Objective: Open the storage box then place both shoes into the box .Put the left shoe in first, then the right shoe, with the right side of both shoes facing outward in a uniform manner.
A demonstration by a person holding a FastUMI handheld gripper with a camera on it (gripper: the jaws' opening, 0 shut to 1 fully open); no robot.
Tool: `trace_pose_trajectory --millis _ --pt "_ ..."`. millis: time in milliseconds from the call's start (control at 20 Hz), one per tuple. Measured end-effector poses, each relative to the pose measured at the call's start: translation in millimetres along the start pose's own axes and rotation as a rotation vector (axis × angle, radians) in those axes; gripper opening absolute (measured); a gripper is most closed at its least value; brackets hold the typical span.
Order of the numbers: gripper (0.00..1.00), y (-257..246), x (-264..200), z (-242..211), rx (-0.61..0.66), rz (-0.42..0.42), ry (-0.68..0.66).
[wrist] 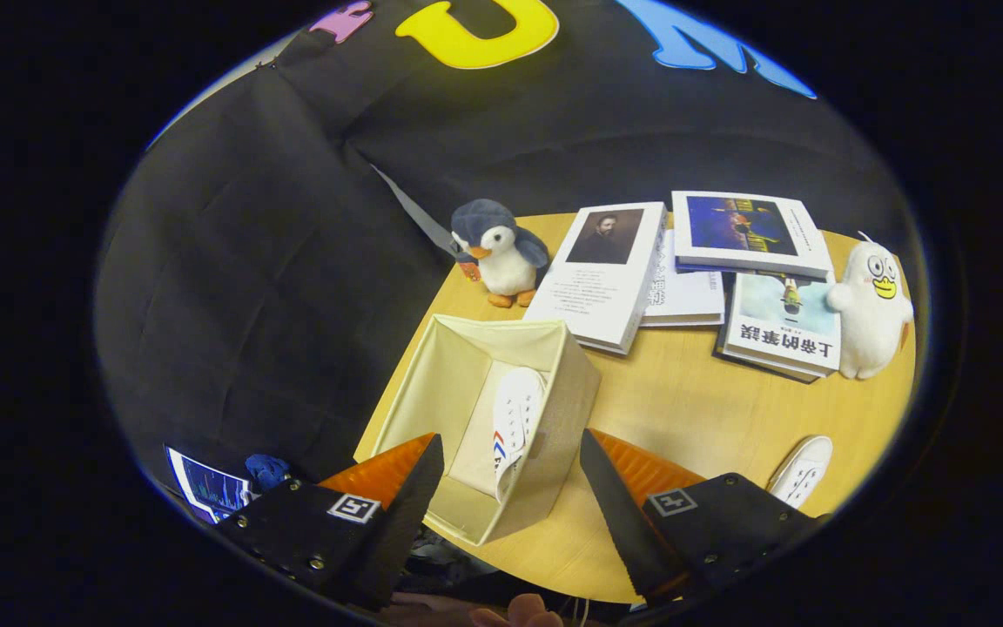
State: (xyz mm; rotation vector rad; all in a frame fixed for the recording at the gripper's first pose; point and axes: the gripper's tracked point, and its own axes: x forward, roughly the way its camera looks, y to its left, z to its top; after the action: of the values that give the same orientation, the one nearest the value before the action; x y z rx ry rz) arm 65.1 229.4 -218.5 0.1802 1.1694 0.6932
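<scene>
Tongs [510,475] hanging spread wide and holding nothing, hovering above the near edge of a round wooden desk [684,409]. Lying directly beyond and between the fingers, a cream fabric storage box [567,409], already standing open with no lid seen. Resting inside against the box's right wall, one white shoe [514,422] tipped on its side, coloured stripes facing up and toe pointing away, probably the left shoe placed first as the task asks. Waiting on the bare desk just beyond the right finger, well apart from the box, a second white shoe [802,470], likely the right one and the next thing to collect. Sitting further back and out of the working path: a penguin plush [497,252], a spread of books [693,270] and a white duck plush [871,309]. Showing at the very bottom, fingertips of a person's hand [519,611] supporting the tool.
</scene>
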Motion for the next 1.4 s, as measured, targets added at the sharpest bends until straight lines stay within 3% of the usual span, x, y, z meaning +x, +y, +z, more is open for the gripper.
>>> trace_pose_trajectory --millis 400,950,1400 --pt "0.96 -88 -53 -35 0.090 -0.164 -0.049" --pt "0.96 -186 -109 -97 0.286 -0.308 -0.075" --pt "0.95 -255 -116 -164 0.401 -0.420 -0.007"
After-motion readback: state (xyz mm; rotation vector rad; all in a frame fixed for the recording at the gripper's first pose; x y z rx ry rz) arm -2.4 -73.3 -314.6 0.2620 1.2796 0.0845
